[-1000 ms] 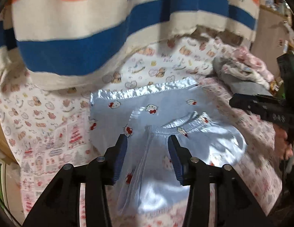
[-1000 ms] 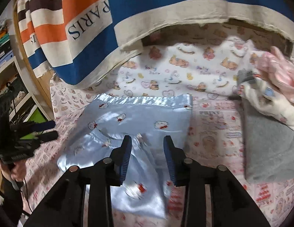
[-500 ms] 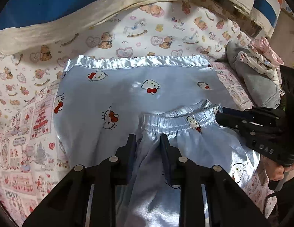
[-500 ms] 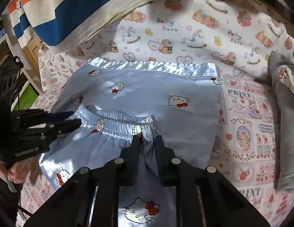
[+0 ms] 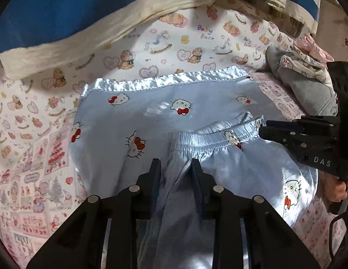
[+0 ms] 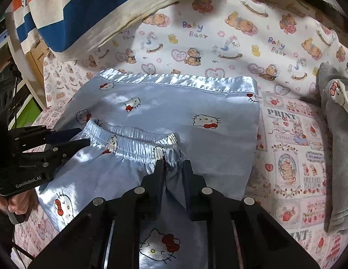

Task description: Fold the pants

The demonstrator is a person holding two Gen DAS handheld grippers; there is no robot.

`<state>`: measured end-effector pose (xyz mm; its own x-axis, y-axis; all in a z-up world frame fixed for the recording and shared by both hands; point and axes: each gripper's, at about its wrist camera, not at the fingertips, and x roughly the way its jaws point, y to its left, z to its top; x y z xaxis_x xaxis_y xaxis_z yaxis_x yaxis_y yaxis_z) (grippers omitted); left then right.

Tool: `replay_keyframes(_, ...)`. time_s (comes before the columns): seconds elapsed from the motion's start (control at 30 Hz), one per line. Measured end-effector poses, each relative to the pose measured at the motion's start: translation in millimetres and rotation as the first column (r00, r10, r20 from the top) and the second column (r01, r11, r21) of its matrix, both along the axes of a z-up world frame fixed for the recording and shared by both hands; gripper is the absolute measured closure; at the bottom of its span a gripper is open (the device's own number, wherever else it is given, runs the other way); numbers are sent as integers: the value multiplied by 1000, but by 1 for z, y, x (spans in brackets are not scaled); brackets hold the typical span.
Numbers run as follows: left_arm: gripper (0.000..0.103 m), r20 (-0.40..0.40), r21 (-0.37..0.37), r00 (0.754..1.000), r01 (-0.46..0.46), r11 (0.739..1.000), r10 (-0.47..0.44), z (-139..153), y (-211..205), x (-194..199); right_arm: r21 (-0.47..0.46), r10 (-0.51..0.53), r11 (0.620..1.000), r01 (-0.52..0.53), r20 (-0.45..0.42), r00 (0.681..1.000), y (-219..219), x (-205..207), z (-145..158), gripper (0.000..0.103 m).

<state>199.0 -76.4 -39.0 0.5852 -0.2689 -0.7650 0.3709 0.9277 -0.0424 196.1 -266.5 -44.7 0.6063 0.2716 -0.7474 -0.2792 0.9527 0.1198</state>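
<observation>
We see bed (image 6: pixel 241 33) in bear-print sheet, striped blanket (image 5: pixel 61 22) along far edge, grey clothes (image 6: pixel 340 157) at right edge. Pale blue satin pants (image 5: pixel 174 112) mid-bed, waistband (image 6: pixel 133 139) folded over legs. Left gripper (image 5: pixel 176 174) and right gripper (image 6: pixel 172 172): jaws pinching pants.

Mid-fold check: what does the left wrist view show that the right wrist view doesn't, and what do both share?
Only the left wrist view: the right hand-held gripper at one end of the waistband.

Only the right wrist view: the left hand-held gripper at the opposite end, and a shelf beside the bed.

Both: the blue pants folded over on the printed sheet, each hand-held gripper pinching fabric, and grey clothes nearby.
</observation>
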Motion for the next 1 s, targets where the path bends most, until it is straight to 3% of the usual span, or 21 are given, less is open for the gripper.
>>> replay_keyframes(0.07,75,28,2,1000,-1,1000,1,7,1,-7,-5,5,1000,-4,25,1000,-2,-5,5,87)
replay_keyframes(0.2,56,143,-11,989,-24,1000,25,29,4,-22,-7,-14,1000,15,113,993,-11,-21,22,84)
replay_keyframes(0.3,38,257,-12,965,-53,999,55,47,8,-34,15,-53,999,51,196,979,-19,-33,40,54)
replay_keyframes(0.37,7,337,-20,938,-86,996,88,58,11,-43,32,-81,997,75,270,959,-24,-42,52,31)
replay_keyframes(0.4,2,367,-32,925,-98,995,103,62,13,-46,31,-89,996,84,312,946,-25,-48,59,28)
replay_keyframes(0.47,1,419,-62,898,-119,991,135,71,17,-53,25,-92,996,89,367,925,-26,-54,68,15)
replay_keyframes(0.53,1,461,-79,873,-137,987,158,77,20,-58,30,-100,995,97,416,904,-27,-62,76,12)
replay_keyframes(0.63,1,514,-102,837,-158,982,188,84,24,-66,53,-120,993,107,437,891,-31,-68,84,1)
replay_keyframes(0.83,1,587,-171,783,-131,977,208,95,29,-85,83,-150,989,125,471,869,-36,-78,92,1)
replay_keyframes(1.0,1,616,-183,745,-183,966,257,97,32,-90,69,-146,989,130,503,852,-33,-85,96,1)
